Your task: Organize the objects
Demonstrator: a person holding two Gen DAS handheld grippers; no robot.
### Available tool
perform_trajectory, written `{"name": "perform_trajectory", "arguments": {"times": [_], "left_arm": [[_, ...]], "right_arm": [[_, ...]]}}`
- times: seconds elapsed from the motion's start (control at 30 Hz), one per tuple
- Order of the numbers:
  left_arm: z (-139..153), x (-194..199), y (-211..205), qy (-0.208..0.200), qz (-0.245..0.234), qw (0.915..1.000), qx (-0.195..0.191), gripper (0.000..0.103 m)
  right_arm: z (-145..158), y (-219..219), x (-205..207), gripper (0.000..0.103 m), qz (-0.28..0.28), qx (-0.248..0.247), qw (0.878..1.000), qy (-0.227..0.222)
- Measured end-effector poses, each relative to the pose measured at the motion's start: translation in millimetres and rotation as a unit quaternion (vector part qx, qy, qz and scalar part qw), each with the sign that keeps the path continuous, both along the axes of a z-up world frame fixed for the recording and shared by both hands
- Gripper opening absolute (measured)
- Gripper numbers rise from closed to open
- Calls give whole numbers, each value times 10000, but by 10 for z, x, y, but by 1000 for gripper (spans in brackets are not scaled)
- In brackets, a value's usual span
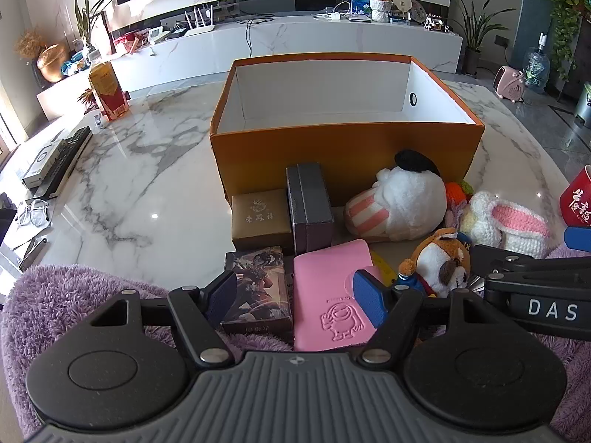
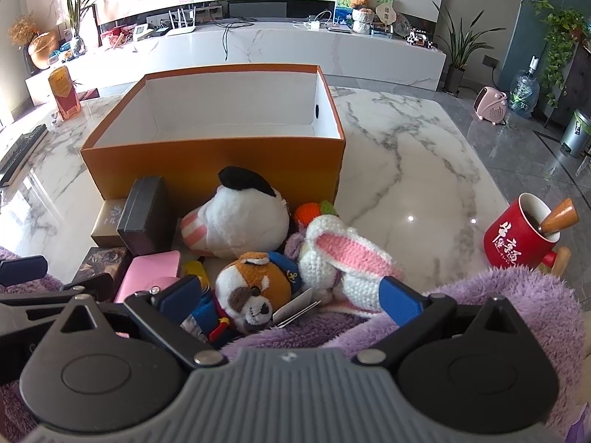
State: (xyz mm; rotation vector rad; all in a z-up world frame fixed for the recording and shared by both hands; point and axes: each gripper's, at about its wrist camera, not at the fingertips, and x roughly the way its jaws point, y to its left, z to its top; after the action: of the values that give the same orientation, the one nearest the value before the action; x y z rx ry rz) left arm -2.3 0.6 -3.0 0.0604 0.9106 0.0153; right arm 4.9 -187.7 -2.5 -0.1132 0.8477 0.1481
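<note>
Before the empty orange box (image 1: 343, 155), small boxes and plush toys lie unsorted on the surface (image 1: 147, 192); with left gripper (image 1: 295, 295) and right gripper (image 2: 291, 295) both spread wide and empty, you should close squarely on one item, then lift clear of the rim.

Open orange box (image 1: 343, 147) is parked on the marble, white inside; toys and small boxes are piled at its 6 o'clock.

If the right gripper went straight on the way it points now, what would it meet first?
Most likely the brown-and-white dog plush, which lies between the open jaws of the right gripper. The crocheted rabbit sits just beside that line, near the right finger. Depth is hard to judge through the fisheye.
</note>
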Motion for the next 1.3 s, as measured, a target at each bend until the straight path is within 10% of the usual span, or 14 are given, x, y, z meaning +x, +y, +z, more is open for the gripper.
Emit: {"name": "perform_trajectory", "arguments": {"times": [0.77, 1.3], "left_arm": [[-26, 98, 83, 25, -108, 9997, -239, 68], [-174, 354, 321, 966, -361, 9939, -395, 64]], "right_arm": [[-100, -56, 144, 101, 45, 255, 9993, 263], [-255, 161, 280, 40, 1051, 1006, 9856, 863]]}}
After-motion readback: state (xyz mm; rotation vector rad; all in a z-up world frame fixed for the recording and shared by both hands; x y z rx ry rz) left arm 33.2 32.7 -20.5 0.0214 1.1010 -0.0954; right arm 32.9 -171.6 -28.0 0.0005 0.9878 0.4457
